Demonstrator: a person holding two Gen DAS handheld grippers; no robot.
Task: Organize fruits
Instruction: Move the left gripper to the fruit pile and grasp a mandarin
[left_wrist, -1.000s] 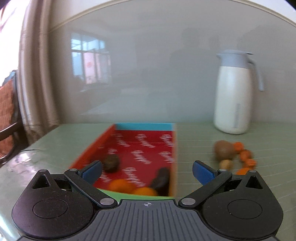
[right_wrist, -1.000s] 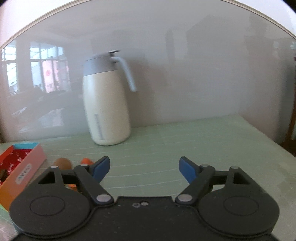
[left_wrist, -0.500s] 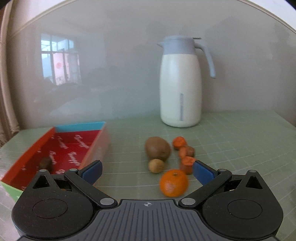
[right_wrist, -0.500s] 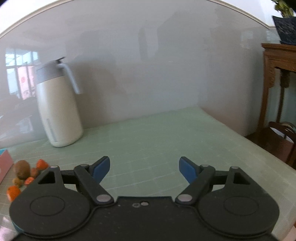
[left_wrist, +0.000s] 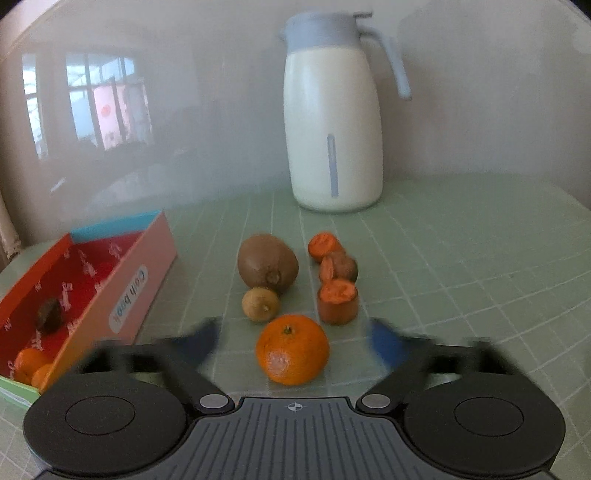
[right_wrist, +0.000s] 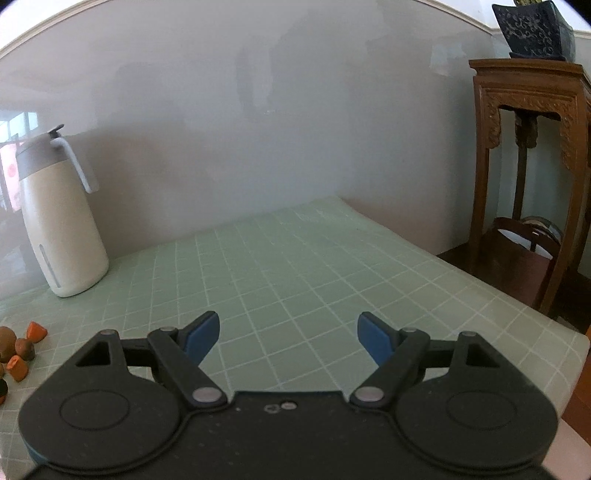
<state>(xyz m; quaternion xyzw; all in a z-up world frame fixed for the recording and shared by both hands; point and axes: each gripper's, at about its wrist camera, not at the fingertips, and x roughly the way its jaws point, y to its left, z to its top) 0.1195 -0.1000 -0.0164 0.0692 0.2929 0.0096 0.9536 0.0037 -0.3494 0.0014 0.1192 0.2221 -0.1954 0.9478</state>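
The left gripper (left_wrist: 293, 341) hangs low over the green gridded desk (left_wrist: 461, 266), its jaws closing, blurred with motion. A tangerine (left_wrist: 293, 349) sits right between the blue fingertips (left_wrist: 384, 345), but the pads are not pressing on it; there is a gap on each side. Just above the tangerine in the frame lies a small cluster: a large kiwi (left_wrist: 267, 266), a small brown fruit (left_wrist: 260, 303) touching it, and three cut orange pieces (left_wrist: 338, 301) stacked in a line to the right. At the left edge sits a red-lined box (left_wrist: 144, 266), with a dark fruit (left_wrist: 48, 314) and two more tangerines (left_wrist: 31, 363) in it. A white jug (left_wrist: 332, 125) with a grey lid stands upright at the back of the desk, top centre.

In the right wrist view, the right gripper (right_wrist: 288, 338) is spread wide and empty above bare desk. The same jug stands at the far left, and the fruit cluster peeks in at the lower left edge. A carved wooden stand (right_wrist: 532, 147) rises in the upper right, with a dark patterned pot (right_wrist: 535, 29) on top and a brown bag (right_wrist: 517, 258) below it.
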